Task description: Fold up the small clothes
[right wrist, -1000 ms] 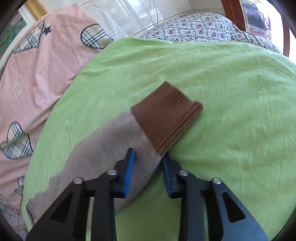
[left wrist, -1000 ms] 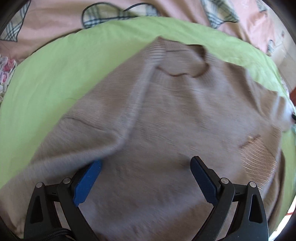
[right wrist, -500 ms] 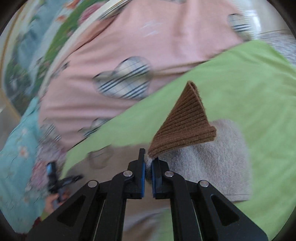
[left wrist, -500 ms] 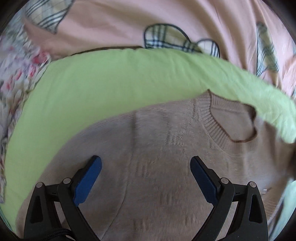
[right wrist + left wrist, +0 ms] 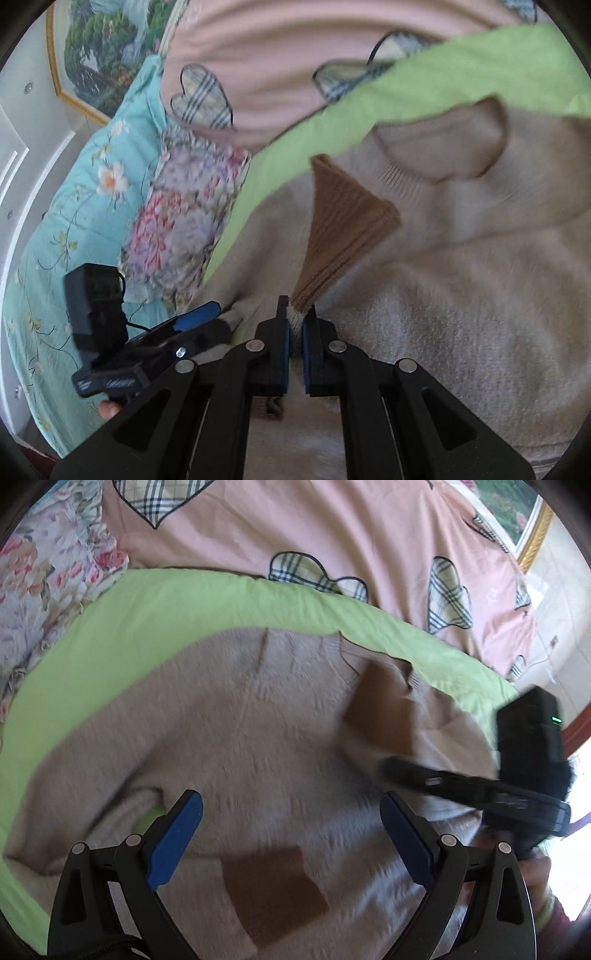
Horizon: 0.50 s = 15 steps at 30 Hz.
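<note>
A beige knit sweater [image 5: 266, 746] lies flat on a green cloth [image 5: 155, 616], neckline away from me. Its left sleeve is folded across the body, with a brown cuff [image 5: 273, 890] near the bottom of the left wrist view. My left gripper [image 5: 291, 834] is open and empty just above the sweater. My right gripper [image 5: 295, 325] is shut on the right sleeve just behind its brown cuff [image 5: 340, 229], holding it over the sweater's chest [image 5: 461, 295]. That cuff [image 5: 380, 709] and the right gripper [image 5: 472, 786] also show in the left wrist view.
The green cloth lies on a pink bedspread [image 5: 332, 535] with plaid hearts. Floral bedding [image 5: 48, 576] sits at the left, a turquoise floral quilt [image 5: 92, 206] beyond it. The left gripper [image 5: 147, 332] shows at the right wrist view's lower left.
My right gripper closed on the right sleeve, lifted it off the green cloth and carried it over the sweater's body. My left gripper swung left and stayed open.
</note>
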Available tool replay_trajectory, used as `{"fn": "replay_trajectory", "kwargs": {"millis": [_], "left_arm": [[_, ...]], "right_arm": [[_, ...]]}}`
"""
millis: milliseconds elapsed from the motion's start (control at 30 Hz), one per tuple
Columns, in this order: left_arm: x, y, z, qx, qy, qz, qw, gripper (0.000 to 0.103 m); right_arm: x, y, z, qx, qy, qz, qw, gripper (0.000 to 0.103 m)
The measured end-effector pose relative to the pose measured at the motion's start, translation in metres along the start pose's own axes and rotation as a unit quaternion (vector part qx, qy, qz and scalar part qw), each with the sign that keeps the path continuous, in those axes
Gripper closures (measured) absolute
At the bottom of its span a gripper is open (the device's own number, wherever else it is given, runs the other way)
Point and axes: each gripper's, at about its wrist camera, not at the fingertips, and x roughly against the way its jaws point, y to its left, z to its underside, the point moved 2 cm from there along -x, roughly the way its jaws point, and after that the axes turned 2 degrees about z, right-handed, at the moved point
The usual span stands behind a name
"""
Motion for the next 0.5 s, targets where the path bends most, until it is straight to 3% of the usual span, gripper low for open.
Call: {"fn": "replay_trajectory", "kwargs": {"millis": [67, 133, 167, 367, 433, 500], "left_arm": [[-0.004, -0.003, 0.006, -0.003, 0.009, 0.001, 1.0000, 0.006], [-0.018, -0.006, 0.005, -0.003, 0.023, 0.011, 0.9997, 0.006], [-0.025, -0.007, 0.006, 0.000, 0.030, 0.013, 0.9995, 0.006], [-0.071, 0.000, 0.008, 0.033, 0.073, 0.014, 0.9967, 0.008], [-0.078, 0.000, 0.008, 0.042, 0.066, 0.019, 0.9967, 0.011], [-0.080, -0.005, 0.009, 0.037, 0.058, 0.019, 0.9975, 0.030]], "right_arm": [[-0.017, -0.001, 0.008, -0.019, 0.021, -0.004, 1.000, 0.091], [-0.020, -0.005, 0.017, -0.033, 0.024, -0.005, 0.999, 0.075], [-0.014, -0.008, 0.020, -0.040, 0.015, -0.003, 0.999, 0.072], [0.046, -0.015, 0.023, -0.037, -0.042, 0.029, 0.998, 0.071], [0.071, -0.016, 0.022, -0.036, -0.067, 0.047, 0.996, 0.071], [0.095, -0.023, 0.024, -0.042, -0.088, 0.058, 0.994, 0.071]]}}
